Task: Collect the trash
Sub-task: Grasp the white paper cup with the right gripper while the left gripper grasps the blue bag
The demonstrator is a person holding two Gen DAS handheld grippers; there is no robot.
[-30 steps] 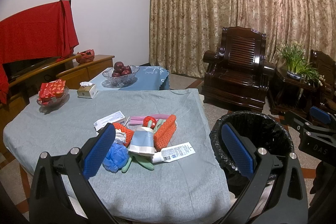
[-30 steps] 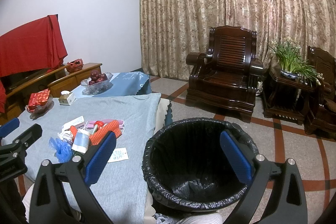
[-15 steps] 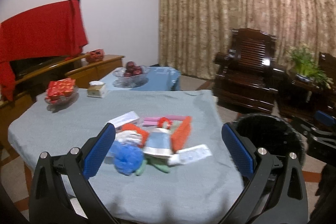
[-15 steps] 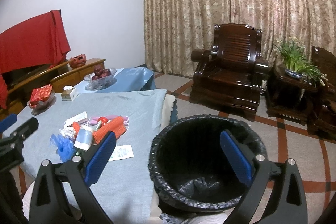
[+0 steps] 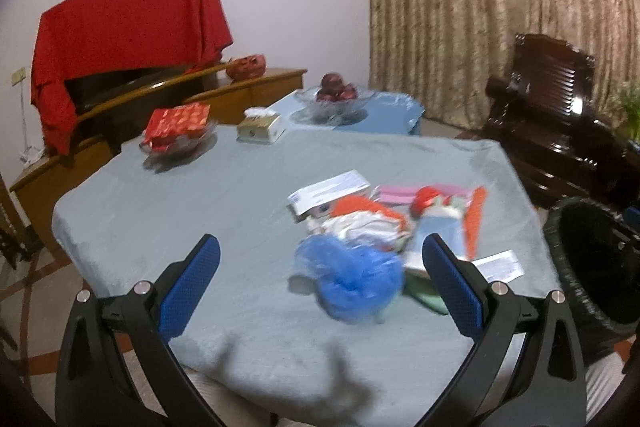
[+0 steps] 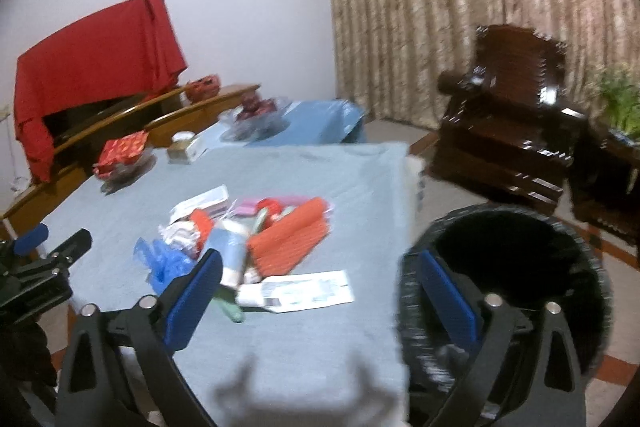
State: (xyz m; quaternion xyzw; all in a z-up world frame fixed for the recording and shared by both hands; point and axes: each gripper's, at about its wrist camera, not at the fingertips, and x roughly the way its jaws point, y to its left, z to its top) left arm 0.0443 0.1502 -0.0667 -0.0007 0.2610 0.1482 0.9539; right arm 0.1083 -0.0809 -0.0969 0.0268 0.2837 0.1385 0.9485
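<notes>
Blue-padded left gripper (image 5: 320, 281) stands spread and empty, aimed at the trash pile (image 5: 384, 227) on the grey table (image 5: 200, 195). Right gripper (image 6: 320, 291) is wide too, jaws closing slightly with nothing between them. Beside the pile's right, off the table edge, waits the black-lined bin (image 6: 520, 267). By the look of it, nothing is collected yet; the whole pile remains.

Your trash pile (image 5: 384, 227) is smeared by motion blur; the bin (image 6: 520, 267) is partly hidden behind your right fingers (image 6: 448, 295) and cut off
</notes>
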